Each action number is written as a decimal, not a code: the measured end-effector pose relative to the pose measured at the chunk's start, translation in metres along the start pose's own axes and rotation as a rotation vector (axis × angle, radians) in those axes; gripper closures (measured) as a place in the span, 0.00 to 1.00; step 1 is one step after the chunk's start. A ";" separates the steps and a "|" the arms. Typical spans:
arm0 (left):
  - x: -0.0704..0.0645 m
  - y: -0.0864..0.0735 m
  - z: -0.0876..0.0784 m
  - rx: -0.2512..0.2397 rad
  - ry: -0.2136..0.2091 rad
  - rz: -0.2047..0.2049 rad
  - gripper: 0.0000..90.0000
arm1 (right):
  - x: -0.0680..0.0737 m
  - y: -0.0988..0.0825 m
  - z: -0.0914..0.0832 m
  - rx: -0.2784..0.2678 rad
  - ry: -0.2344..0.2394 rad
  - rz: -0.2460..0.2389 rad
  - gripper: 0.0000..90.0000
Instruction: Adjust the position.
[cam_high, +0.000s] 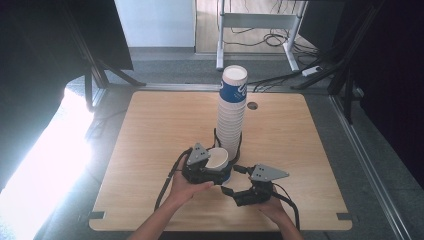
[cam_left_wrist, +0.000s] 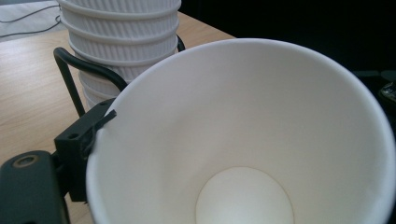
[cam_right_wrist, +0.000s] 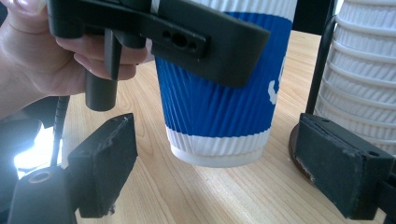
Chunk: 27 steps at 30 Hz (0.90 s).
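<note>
A single paper cup (cam_high: 218, 158), blue and ribbed outside and white inside, is held at the table's near middle by my left gripper (cam_high: 215, 166), which is shut on it. In the left gripper view the cup's white inside (cam_left_wrist: 243, 140) faces the camera, with one black jaw pressed against the wall just below its rim. My right gripper (cam_high: 233, 180) stands open just right of it. In the right gripper view its two pads flank the cup's base (cam_right_wrist: 219, 149) without touching it. A tall stack of cups (cam_high: 231, 112) rises right behind.
The stack stands in a black wire holder (cam_left_wrist: 70, 65) on the wooden table (cam_high: 150, 130). A round cable hole (cam_high: 252, 106) sits at the table's far side. Beyond the table are a desk frame (cam_high: 255, 22) and floor cables (cam_high: 280, 37).
</note>
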<state>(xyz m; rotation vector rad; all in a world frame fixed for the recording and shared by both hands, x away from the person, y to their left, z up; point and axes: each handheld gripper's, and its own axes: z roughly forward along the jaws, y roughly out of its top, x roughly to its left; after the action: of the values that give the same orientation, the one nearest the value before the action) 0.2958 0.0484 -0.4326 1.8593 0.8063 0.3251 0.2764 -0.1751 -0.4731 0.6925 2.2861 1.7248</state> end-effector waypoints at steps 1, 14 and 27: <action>-0.001 0.000 0.001 0.005 0.004 0.009 0.14 | 0.000 0.000 0.000 0.001 0.000 0.001 0.15; -0.014 0.004 0.006 0.075 0.015 0.196 0.14 | 0.003 0.003 0.011 0.031 0.006 -0.016 0.15; -0.020 0.005 0.009 0.102 -0.043 0.256 0.13 | 0.004 0.001 0.016 0.033 -0.007 -0.031 0.27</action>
<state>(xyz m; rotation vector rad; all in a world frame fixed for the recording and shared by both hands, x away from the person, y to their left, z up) 0.2880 0.0278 -0.4295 2.0633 0.5641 0.4091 0.2803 -0.1590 -0.4769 0.6647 2.3129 1.6720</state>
